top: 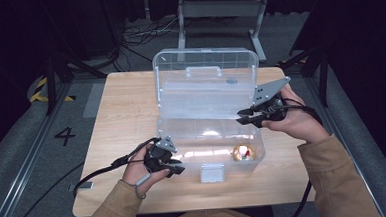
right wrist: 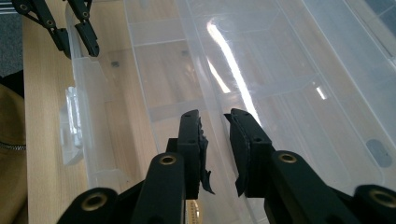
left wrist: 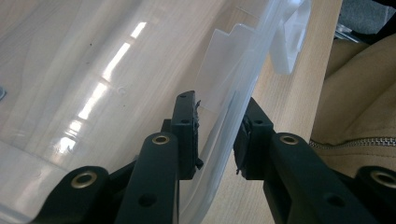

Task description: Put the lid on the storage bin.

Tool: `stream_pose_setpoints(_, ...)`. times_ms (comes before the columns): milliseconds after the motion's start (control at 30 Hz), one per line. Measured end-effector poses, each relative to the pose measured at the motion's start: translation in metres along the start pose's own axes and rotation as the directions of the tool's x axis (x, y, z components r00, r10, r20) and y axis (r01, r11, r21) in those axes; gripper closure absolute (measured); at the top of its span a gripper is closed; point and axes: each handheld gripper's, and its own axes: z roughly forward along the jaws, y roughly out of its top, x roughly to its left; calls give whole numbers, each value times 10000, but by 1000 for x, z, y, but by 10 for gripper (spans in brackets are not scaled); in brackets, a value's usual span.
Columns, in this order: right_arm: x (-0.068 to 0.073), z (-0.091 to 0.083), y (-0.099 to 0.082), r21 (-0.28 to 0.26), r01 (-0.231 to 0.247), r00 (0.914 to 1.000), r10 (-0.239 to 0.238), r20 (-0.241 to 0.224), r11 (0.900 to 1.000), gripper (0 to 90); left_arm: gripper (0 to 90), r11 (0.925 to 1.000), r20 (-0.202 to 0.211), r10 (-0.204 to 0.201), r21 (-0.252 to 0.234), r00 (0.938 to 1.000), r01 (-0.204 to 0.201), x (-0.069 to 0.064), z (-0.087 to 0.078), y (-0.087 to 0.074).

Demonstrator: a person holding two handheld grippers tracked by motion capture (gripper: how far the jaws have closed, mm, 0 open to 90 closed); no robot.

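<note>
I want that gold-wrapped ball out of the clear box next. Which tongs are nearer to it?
Right, as far as the high view shows. The right tongs sit at the box's right rim behind the gold ball; the left tongs straddle the front wall at its left corner.

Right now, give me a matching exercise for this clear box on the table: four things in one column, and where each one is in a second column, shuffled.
Things:
1. left tongs
2. right tongs
3. gold ball
4. lid

Places:
A. standing open at the back
B. astride the box's front wall, near its left corner
C. inside the box, front right
D. at the box's right end, near the hinge

Pairs: 1-B, 2-D, 3-C, 4-A
</note>
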Motion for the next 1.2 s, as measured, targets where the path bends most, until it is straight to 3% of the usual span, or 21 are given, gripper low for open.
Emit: stream_pose_setpoints(1200,12,-1,-6,40,227,9993,-226,-292,9997,749,727,10000,9,6,-17,10000,-6,0,0,0)
